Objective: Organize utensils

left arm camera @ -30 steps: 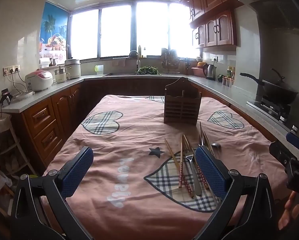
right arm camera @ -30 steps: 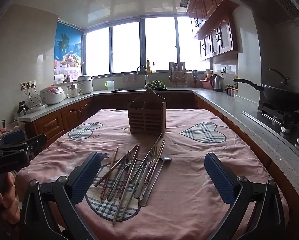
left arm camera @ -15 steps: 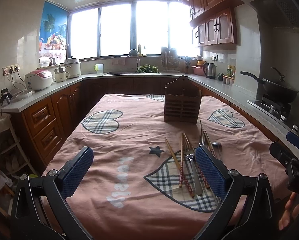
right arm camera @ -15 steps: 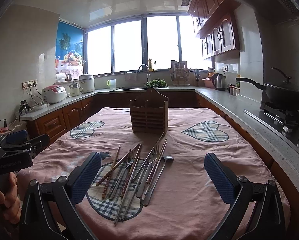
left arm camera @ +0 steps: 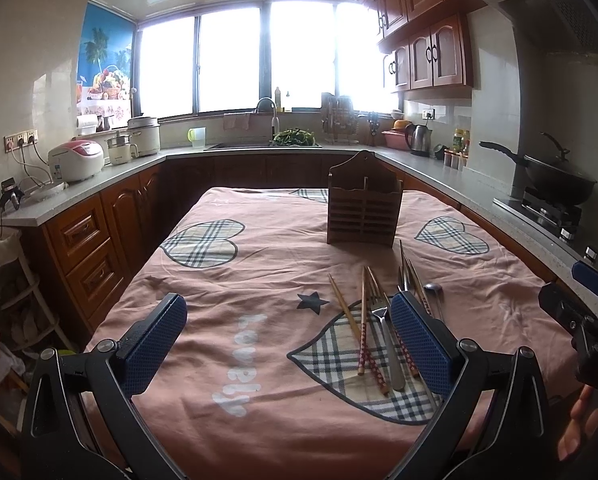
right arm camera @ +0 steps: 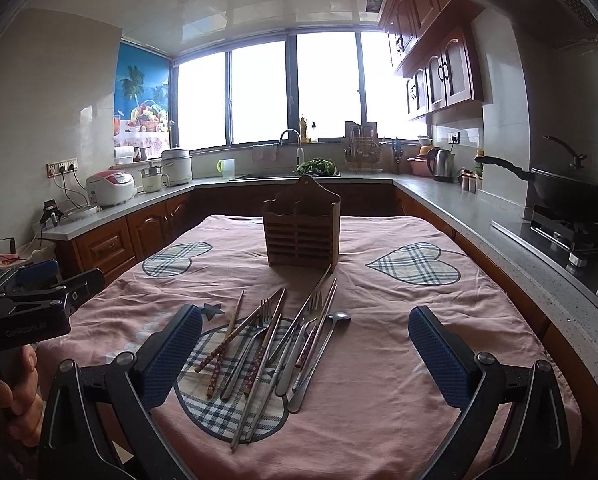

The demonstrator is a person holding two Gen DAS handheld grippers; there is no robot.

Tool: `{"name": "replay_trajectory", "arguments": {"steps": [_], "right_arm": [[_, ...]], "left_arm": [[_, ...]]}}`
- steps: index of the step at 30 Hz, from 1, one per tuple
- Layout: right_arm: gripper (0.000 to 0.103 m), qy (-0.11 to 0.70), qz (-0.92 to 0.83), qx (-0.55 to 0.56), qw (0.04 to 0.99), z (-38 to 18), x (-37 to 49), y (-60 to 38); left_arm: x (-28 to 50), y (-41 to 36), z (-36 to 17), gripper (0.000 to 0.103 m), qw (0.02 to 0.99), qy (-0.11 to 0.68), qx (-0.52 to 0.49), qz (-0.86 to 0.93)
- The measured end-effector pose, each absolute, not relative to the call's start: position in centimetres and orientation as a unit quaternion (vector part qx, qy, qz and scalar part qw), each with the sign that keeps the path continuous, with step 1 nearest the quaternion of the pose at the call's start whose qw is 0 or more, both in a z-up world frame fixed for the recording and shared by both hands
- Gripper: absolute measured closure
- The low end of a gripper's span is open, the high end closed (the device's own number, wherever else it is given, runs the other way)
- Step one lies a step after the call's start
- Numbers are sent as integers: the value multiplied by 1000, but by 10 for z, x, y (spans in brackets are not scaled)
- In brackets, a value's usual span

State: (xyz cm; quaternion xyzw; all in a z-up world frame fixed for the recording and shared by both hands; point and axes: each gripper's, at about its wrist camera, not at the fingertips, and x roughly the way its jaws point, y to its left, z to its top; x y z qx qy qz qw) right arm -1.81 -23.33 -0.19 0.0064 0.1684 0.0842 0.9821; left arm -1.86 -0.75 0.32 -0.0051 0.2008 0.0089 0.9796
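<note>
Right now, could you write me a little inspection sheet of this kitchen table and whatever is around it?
Surface: table under a pink cloth with plaid hearts, wrinkled.
Job's things: loose pile of utensils lying flat on the near plaid heart, with chopsticks, forks and a spoon crossing one another; wooden holder upright behind them, nothing seen inside it.
Clutter: nothing seen on the cloth besides these.
Grippers: left gripper open, empty, above the cloth; right gripper open, empty, with the pile between its fingers from its own camera.
Cables: plugs and cords at the wall sockets by the rice cooker.
Surroundings: counters on three sides, sink, kettle, wok on the stove.
</note>
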Motion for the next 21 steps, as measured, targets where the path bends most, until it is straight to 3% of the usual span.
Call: {"name": "replay_trajectory", "arguments": {"steps": [21], "right_arm": [[0, 170, 88, 3, 982, 0, -17, -230]], "left_arm": [[-14, -7, 3, 0, 978, 207, -6, 6]]}}
